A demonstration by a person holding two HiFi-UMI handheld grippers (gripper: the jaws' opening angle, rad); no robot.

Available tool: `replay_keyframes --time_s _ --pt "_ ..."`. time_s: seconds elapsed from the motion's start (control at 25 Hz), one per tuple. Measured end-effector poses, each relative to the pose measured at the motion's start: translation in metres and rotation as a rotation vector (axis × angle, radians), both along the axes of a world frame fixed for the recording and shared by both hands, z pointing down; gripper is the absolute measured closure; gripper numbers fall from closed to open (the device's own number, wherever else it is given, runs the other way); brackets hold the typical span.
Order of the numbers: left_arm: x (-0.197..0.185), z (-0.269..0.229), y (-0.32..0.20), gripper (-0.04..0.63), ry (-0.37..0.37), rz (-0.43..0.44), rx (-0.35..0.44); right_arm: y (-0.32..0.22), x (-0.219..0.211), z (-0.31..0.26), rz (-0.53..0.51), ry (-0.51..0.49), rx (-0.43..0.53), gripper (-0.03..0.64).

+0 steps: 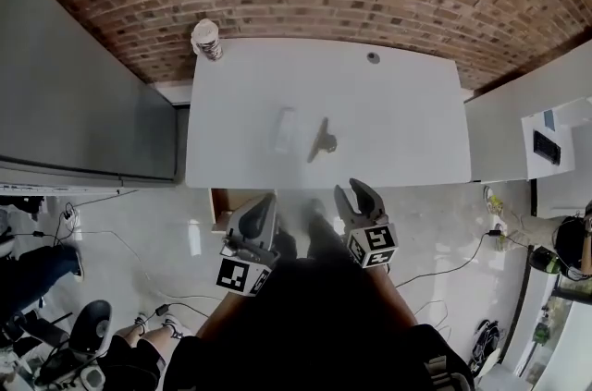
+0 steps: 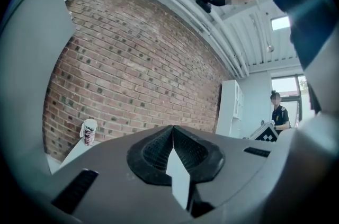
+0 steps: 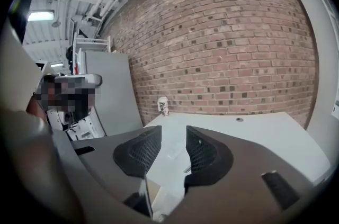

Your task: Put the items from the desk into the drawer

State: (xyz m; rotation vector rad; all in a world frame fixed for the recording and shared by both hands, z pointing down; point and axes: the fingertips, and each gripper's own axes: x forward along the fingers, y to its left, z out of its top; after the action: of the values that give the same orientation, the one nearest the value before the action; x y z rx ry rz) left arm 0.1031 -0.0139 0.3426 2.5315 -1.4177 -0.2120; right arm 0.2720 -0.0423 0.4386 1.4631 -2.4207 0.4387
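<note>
Your left gripper (image 1: 264,202) has its jaws pressed together with nothing in them. Your right gripper (image 1: 350,190) has its jaws spread, and only the bare white tabletop (image 1: 407,116) shows through the gap. Both hang just off the tabletop's front edge, touching nothing.

Two items lie side by side near the tabletop's middle. One is a pale item (image 1: 285,128), too blurred to identify, and the other is a small dark item (image 1: 324,140) just to its right. A cup (image 1: 205,38) stands at the tabletop's back left corner. Its wrap carries dark print, which is too small to read.

The drawer (image 1: 216,206), brown inside, stands open under the tabletop's front edge, beside your left gripper. No other writing is legible. Each gripper's cube shows only black-and-white square markers.
</note>
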Motion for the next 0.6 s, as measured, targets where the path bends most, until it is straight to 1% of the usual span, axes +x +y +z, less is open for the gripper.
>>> replay_keyframes --time_s 0.2,0.4,0.6 --pt "0.003 0.002 -0.020 0.591 -0.014 -0.054 -0.013 -0.038 0.010 0.032 -0.014 -0.027 -0.076 0.485" --pt "0.013 0.003 -0.036 0.591 -0.014 -0.107 -0.037 -0.067 0.023 0.075 -0.024 -0.047 -0.182 0.485" --pt "0.023 0.002 -0.051 0.591 -0.026 -0.141 -0.038 -0.092 0.033 0.121 -0.026 -0.069 -0.301 0.485"
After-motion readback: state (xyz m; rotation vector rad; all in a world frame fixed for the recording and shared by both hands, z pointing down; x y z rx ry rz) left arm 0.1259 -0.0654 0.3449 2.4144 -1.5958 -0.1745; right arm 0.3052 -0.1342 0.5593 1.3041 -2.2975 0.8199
